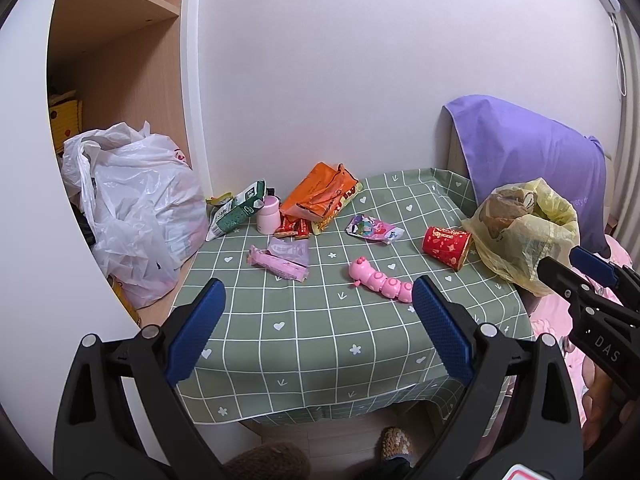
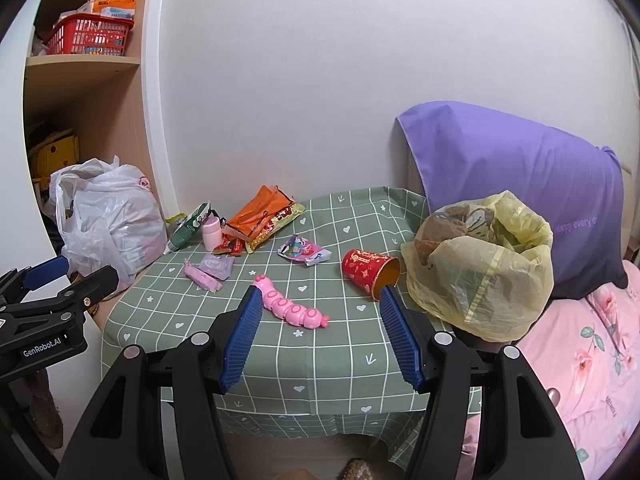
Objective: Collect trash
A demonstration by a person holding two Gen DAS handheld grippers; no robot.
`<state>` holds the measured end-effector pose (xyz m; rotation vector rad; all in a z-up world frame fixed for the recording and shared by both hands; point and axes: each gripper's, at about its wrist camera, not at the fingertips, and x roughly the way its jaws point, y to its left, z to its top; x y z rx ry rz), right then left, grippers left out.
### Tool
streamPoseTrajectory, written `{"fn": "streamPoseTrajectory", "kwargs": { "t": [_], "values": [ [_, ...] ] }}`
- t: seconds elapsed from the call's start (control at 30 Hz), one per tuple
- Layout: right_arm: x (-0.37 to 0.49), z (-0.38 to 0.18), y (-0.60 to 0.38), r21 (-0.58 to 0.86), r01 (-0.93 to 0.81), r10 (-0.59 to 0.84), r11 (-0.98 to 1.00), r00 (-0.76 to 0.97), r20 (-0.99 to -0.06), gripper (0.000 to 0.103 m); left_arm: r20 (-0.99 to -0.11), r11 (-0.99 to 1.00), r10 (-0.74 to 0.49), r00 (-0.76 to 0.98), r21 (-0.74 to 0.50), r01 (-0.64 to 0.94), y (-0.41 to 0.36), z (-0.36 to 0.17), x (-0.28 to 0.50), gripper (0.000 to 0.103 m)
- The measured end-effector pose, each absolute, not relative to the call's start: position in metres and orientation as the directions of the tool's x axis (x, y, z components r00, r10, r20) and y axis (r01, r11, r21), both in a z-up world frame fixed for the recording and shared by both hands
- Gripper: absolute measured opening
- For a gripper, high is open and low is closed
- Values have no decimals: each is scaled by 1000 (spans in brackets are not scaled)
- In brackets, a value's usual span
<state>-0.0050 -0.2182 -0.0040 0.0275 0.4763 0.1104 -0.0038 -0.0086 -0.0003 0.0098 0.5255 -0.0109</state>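
Note:
On the green checked tablecloth [image 1: 320, 344] [image 2: 320, 364] lies litter: an orange wrapper [image 1: 320, 196] [image 2: 260, 212], a green-white packet [image 1: 236, 212] [image 2: 188, 226], a pink bar wrapper [image 1: 276, 266] [image 2: 202, 278], a colourful wrapper [image 1: 372, 230] [image 2: 304, 250] and a red paper cup [image 1: 446, 246] [image 2: 368, 272] tipped on its side. A yellow trash bag [image 1: 524, 228] [image 2: 480, 264] stands open at the table's right edge. My left gripper [image 1: 318, 284] hovers open over the near table edge. My right gripper [image 2: 320, 292] is open too, near a pink caterpillar toy [image 1: 380, 278] [image 2: 288, 306].
A full white plastic bag [image 1: 132, 208] [image 2: 108, 220] sits in the shelf unit on the left. A small pink bottle [image 1: 267, 214] [image 2: 211, 234] stands by the wrappers. A purple pillow [image 1: 532, 156] [image 2: 520, 172] and pink bedding [image 2: 580, 360] lie to the right.

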Motion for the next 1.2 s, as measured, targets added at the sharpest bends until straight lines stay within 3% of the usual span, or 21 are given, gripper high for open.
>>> {"fn": "streamPoseTrajectory", "kwargs": {
  "t": [1.2],
  "values": [
    [-8, -1, -225, 62, -83, 102, 995, 893, -438, 58, -499, 1000, -11, 866, 2, 14, -3, 3, -2, 90]
  ]
}}
